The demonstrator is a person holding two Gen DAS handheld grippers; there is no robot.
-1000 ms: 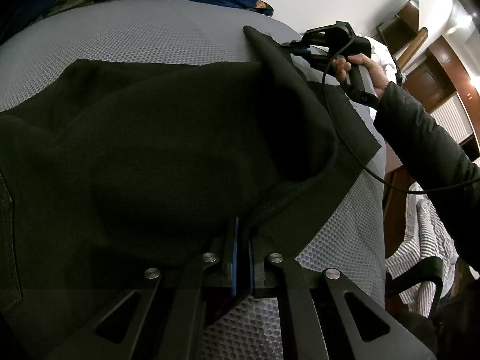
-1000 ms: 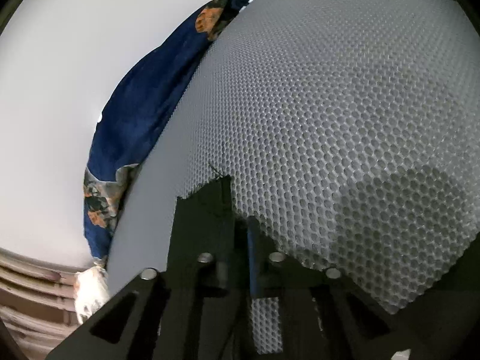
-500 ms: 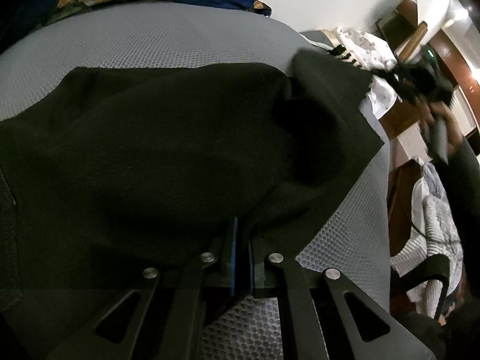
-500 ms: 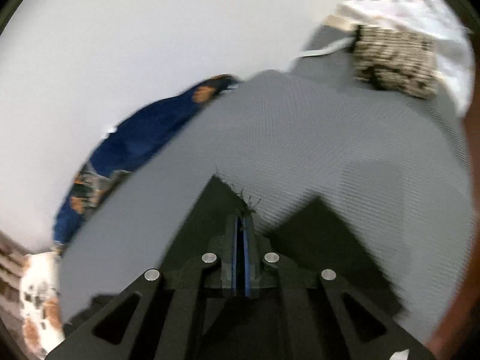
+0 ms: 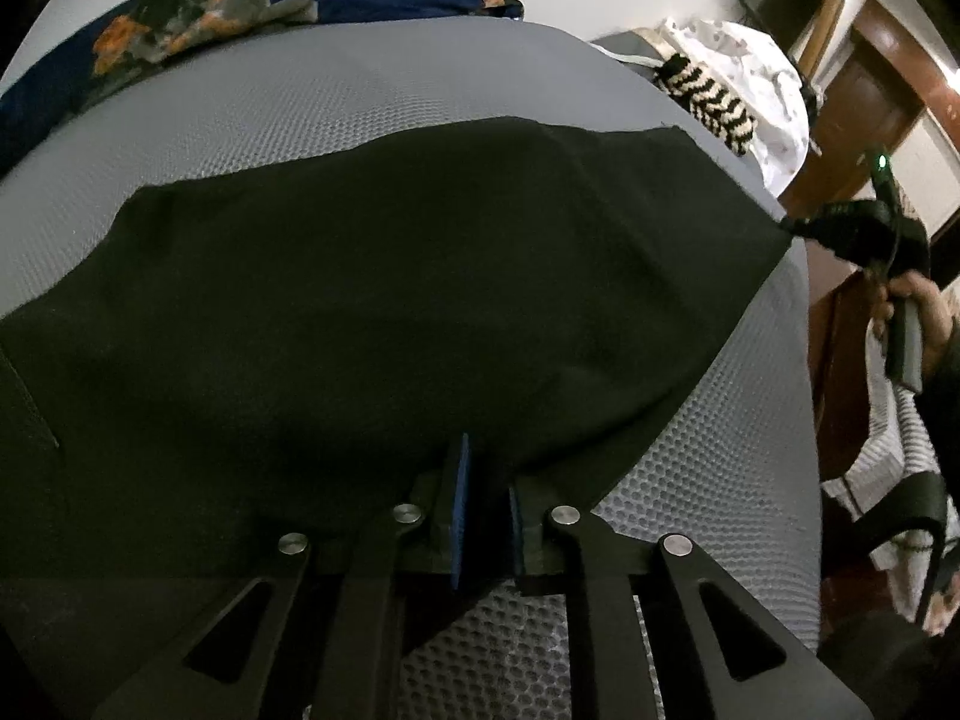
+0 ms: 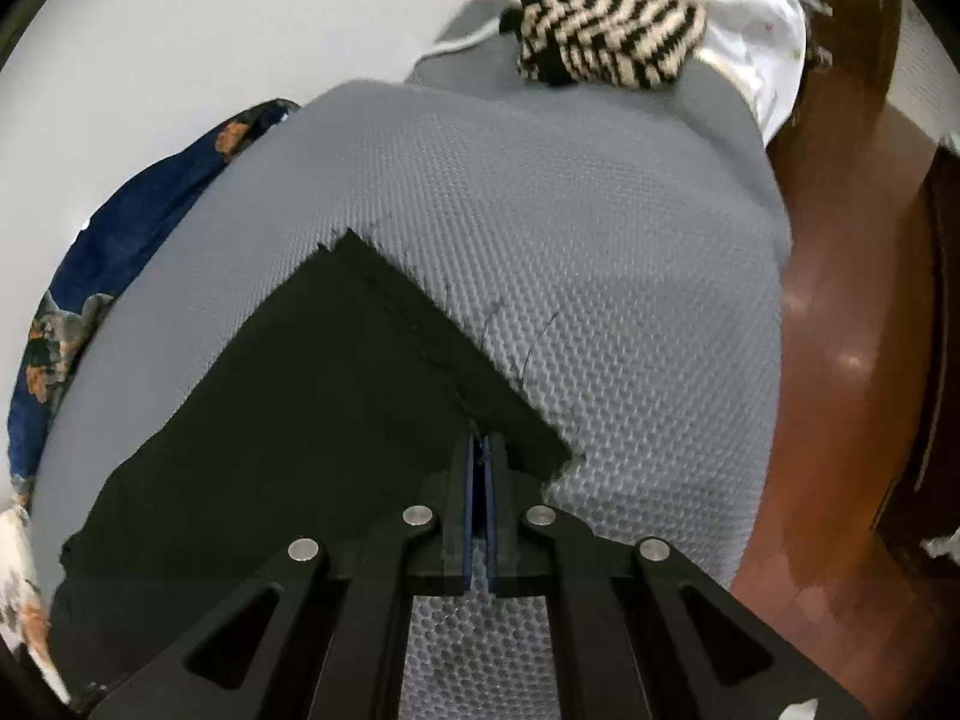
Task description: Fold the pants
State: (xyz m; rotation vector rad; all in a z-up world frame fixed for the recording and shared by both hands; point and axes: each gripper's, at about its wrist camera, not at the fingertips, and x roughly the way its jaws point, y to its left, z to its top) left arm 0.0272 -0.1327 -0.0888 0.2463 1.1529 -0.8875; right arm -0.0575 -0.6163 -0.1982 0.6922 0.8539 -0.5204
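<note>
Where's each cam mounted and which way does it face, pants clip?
Left wrist: behind the left claw, facing across the black pants on the grey mattress; right hand and right claw show.
Right wrist: behind the right claw, facing the pants hem; only its fingers show.
Shared: pants, mattress, striped knit.

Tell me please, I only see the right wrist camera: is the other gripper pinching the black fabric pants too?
Observer: Not tightly. The left gripper has its blue pads slightly apart, with the edge of the black fabric pants between them.
Operator: Are the pants bunched up over there?
Observer: No, they lie spread out on the grey mesh mattress.
Operator: Can you see my gripper?
Observer: Yes, a green light glows on the right gripper.
</note>
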